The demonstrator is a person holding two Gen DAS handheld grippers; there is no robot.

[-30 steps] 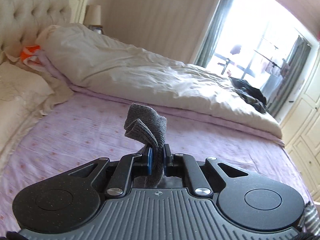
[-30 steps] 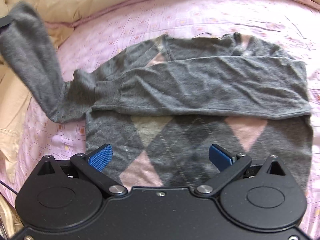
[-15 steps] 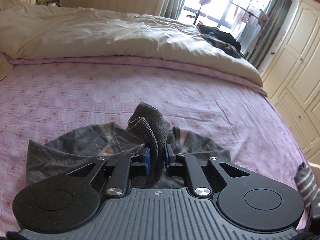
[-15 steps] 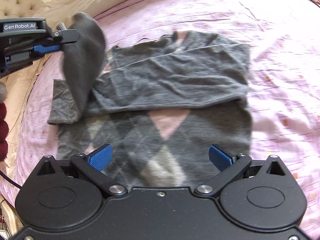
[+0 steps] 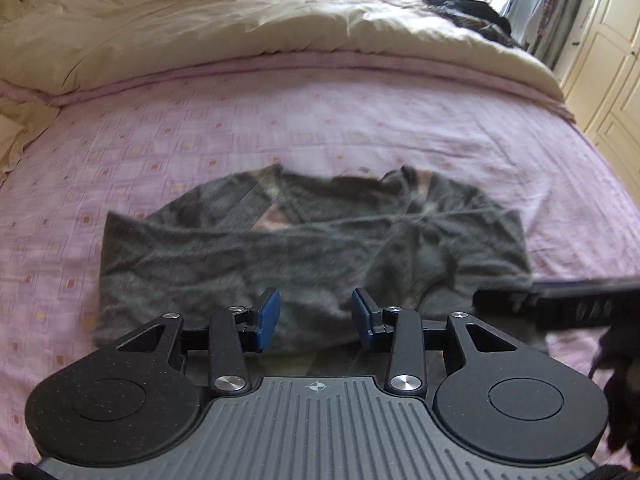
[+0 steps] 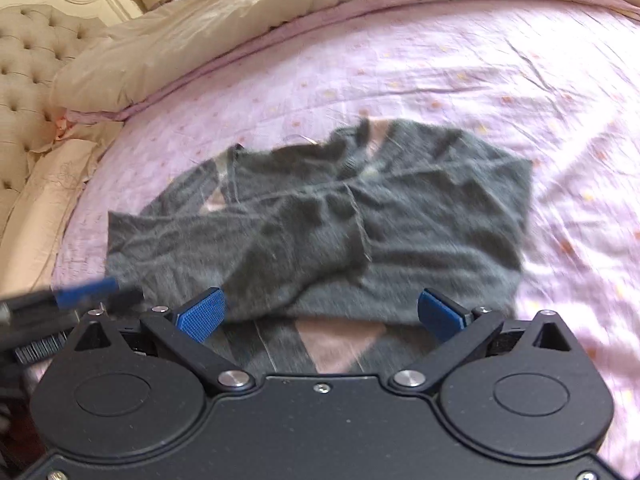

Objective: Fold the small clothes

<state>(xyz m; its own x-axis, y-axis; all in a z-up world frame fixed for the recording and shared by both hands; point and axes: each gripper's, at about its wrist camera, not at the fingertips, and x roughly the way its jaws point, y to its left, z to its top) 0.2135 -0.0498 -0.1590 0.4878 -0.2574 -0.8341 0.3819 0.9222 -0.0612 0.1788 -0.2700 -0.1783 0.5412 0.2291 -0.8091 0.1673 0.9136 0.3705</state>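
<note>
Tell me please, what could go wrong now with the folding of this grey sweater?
The folded-in sleeve lies bunched and crooked across the sweater, so the next fold may trap wrinkles. The left gripper hovers low with open jaws above the hem and could snag the knit. The right gripper is close beside it, so the two may collide.

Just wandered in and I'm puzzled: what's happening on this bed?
A person holding two handheld grippers is folding a small grey knit sweater with pink argyle diamonds on the pink patterned bedsheet. Both sleeves lie folded across its chest. The left gripper and right gripper hover at its hem with jaws open, holding nothing.
</note>
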